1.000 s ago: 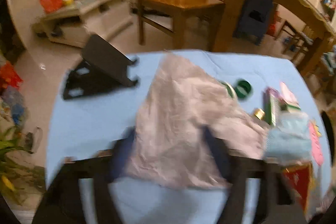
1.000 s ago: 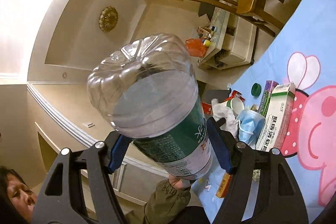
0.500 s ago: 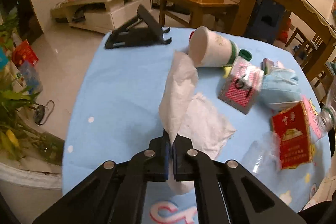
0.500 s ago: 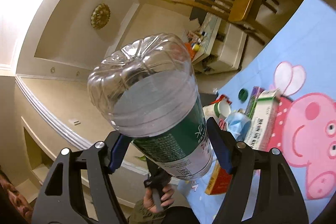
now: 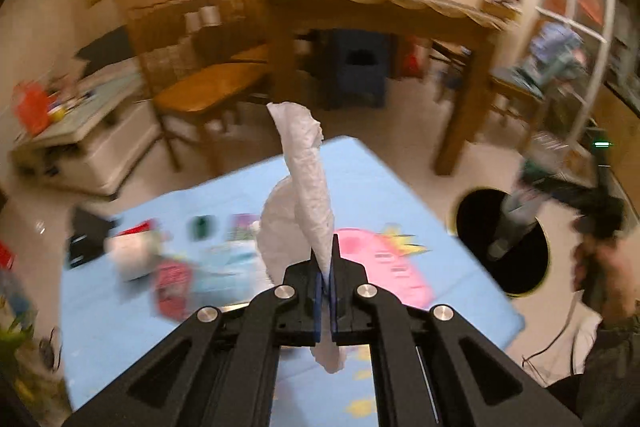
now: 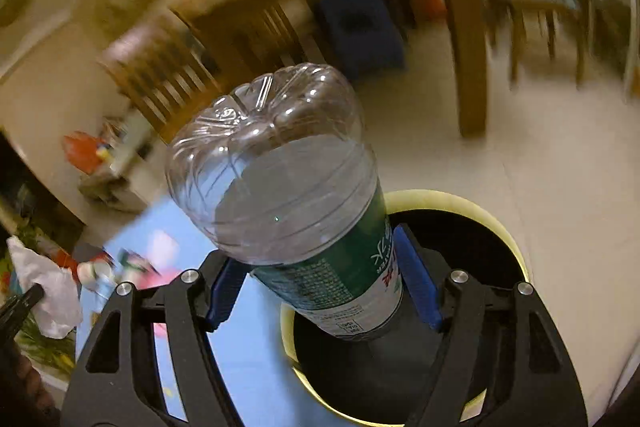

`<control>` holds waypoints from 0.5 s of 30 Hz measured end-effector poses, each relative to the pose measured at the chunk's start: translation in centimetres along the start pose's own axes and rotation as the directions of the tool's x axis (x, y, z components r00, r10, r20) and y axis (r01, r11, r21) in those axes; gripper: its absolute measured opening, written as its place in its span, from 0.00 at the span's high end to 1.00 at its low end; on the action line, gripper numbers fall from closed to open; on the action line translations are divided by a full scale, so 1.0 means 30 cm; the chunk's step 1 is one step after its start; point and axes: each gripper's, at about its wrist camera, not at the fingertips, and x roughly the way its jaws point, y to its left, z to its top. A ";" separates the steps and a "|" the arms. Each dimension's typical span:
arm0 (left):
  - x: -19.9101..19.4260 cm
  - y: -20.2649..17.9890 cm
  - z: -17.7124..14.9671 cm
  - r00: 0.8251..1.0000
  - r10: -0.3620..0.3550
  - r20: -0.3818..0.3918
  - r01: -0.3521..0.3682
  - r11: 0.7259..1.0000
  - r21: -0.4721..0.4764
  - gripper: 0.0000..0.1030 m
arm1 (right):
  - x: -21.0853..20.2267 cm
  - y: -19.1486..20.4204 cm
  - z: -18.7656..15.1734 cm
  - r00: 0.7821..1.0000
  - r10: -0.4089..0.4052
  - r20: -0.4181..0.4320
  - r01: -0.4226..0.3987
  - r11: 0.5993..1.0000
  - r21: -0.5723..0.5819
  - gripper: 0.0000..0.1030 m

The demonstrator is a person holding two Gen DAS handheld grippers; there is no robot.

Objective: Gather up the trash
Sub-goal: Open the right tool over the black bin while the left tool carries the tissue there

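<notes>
Clamping a bottle (image 6: 280, 187) base-up, the right tongs (image 6: 320, 291) hang over the bin (image 6: 500, 223) to drop it — the left tongs (image 5: 327, 287) pinch a tissue (image 5: 308, 179), carried above the counter (image 5: 376, 183).

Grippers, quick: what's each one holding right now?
Left gripper: shut on the tissue.
Right gripper: shut on the bottle, over the bin.

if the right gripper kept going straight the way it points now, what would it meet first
Probably the bin. The right gripper, jaws clamped on the bottle, points down over the bin's dark opening, so the bottle would likely go in first. Depth is hard to judge through the blur.
</notes>
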 end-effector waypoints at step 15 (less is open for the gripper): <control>0.355 -0.558 0.022 0.976 -0.145 -0.164 0.174 0.968 0.181 0.98 | 0.103 -0.163 -0.086 0.983 -0.048 -0.179 0.076 0.986 0.151 0.06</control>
